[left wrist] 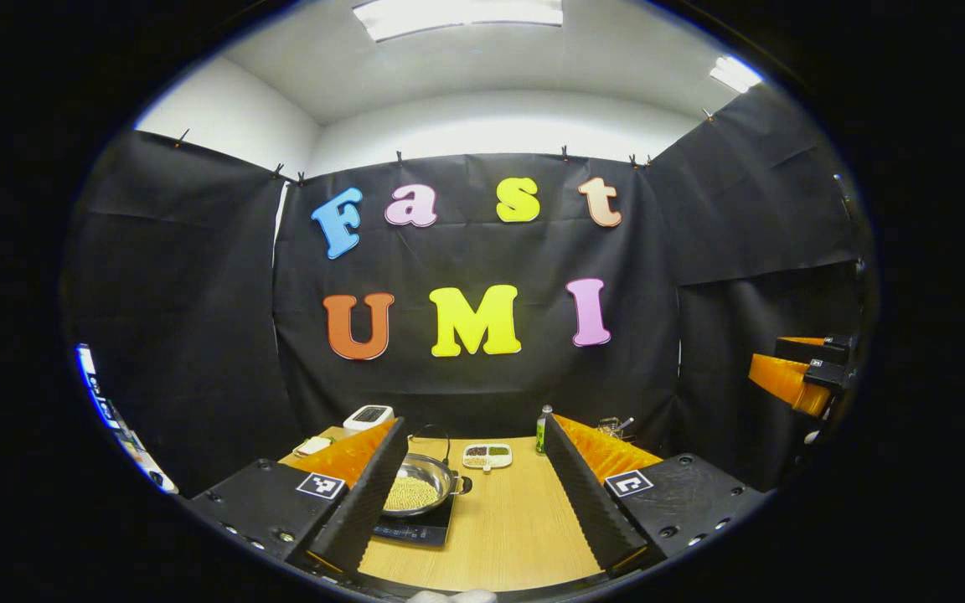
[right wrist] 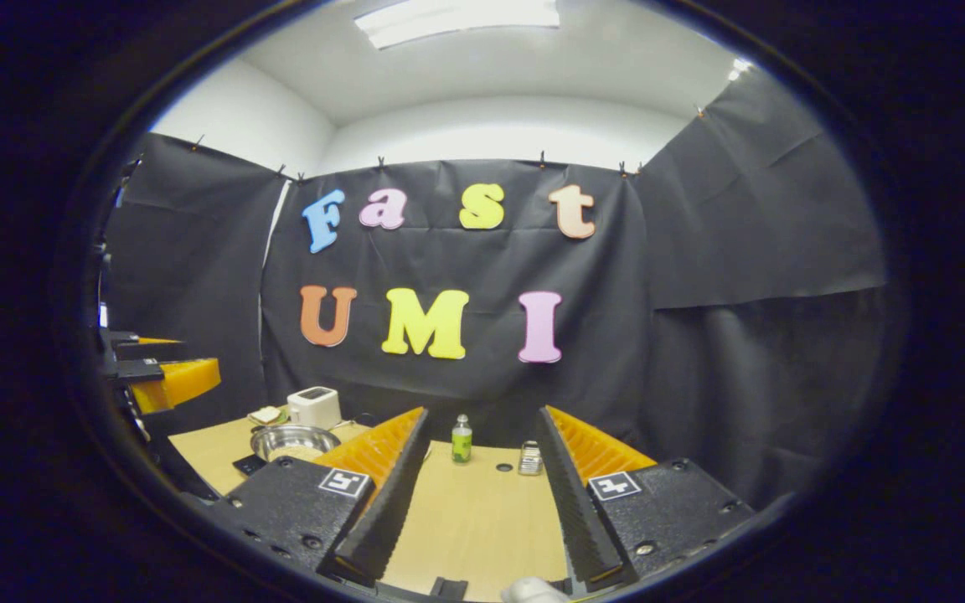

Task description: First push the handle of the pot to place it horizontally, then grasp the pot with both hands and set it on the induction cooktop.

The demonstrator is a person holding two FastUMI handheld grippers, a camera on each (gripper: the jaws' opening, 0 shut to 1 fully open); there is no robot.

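Left tool (left wrist: pixel 476 494) is raised above the near edge of the wooden surface (left wrist: pixel 516 528), fingers spread wide apart, gripping nothing. Right tool (right wrist: pixel 476 502) is likewise up over the near edge, fingers wide apart with nothing between them. The pot (left wrist: pixel 412 485), full of small yellowish grains, sits on the induction cooktop (left wrist: pixel 415 529) toward the left side of the surface; its thin wire handle (left wrist: pixel 432 437) arches up above the rim rather than lying flat. In the right gripper view the pot (right wrist: pixel 293 440) shows at the left, with a corner of the cooktop (right wrist: pixel 248 463) just in front of it. Behind the pot, near the far left corner, there's a white toaster (right wrist: pixel 315 407) with a small plate (right wrist: pixel 265 414) beside it. A divided white tray (left wrist: pixel 487 456) holding darker contents lies mid-surface just right of the pot, apart from it. A green bottle (right wrist: pixel 461 440) stands upright near the far edge, and a small metal object (right wrist: pixel 530 459) sits to its right; can't tell what it is. In the left gripper view the other tool (left wrist: pixel 801 368) sits off the right edge of the surface, well clear of the pot.
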